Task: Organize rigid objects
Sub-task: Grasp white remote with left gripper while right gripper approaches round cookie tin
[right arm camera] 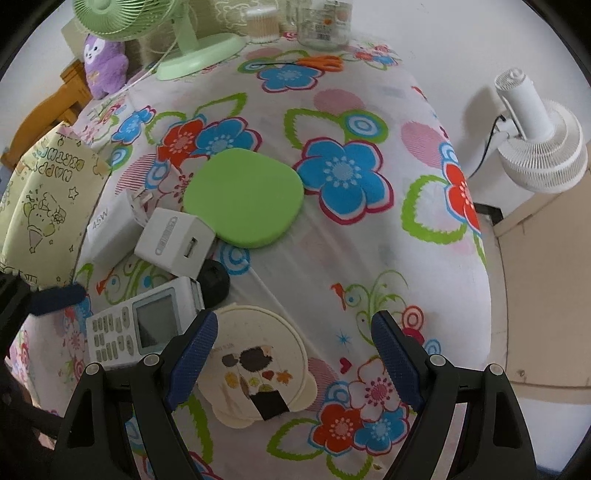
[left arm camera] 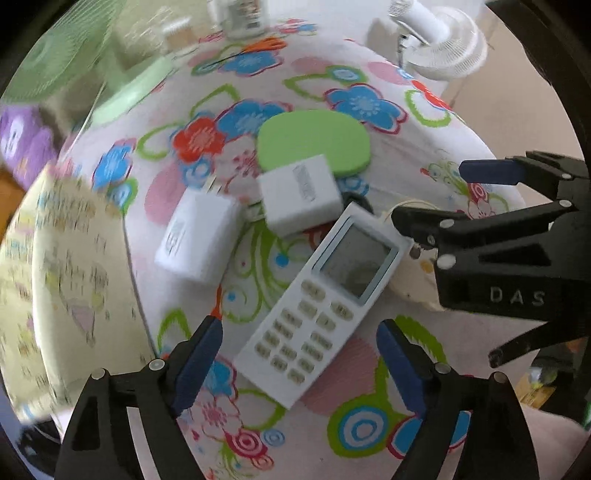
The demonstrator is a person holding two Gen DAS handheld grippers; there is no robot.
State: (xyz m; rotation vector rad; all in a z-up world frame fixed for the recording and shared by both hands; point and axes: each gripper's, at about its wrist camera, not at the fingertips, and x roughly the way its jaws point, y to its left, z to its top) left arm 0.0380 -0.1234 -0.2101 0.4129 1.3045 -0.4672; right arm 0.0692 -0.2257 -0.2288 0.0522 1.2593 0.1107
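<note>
1. Here, left tongs [left arm camera: 299, 363] hung spread wide over the flowered cloth [right arm camera: 369, 240] on the surface, holding nothing; lower end of the white remote [left arm camera: 319, 301] lay between the blue pads, apart from both.
2. Lay slantwise, screen end up and to the right, touching a cream round disc [right arm camera: 258, 369].
3. Right tongs [right arm camera: 295, 362] likewise gaped wide and empty, hovering over that cream disc with its leaf picture; touching or not, could not tell.
4. Seen from the left wrist view, right tongs [left arm camera: 436, 195] reached in from the right edge, fingers apart, lower finger near the remote's screen corner.
5. Just beyond the remote sat a white cube charger [right arm camera: 175, 242], one edge overlapping the green rounded pad [right arm camera: 245, 197].
6. Left of that lay a second, larger white charger [left arm camera: 197, 242], prongs pointing toward the far side, marked 45W in the right wrist view.
7. Tucked between cube charger and remote, a small black object [right arm camera: 214, 282], too hidden to name.
8. Far back stood a green fan [right arm camera: 184, 44], orange scissors [right arm camera: 321, 62], a glass jar [right arm camera: 323, 24], and a purple plush toy [right arm camera: 105, 64].
9. Off the surface to the right, a white fan [right arm camera: 539, 140].
10. At left, a pale printed cloth [right arm camera: 44, 206] with cartoon drawings.
</note>
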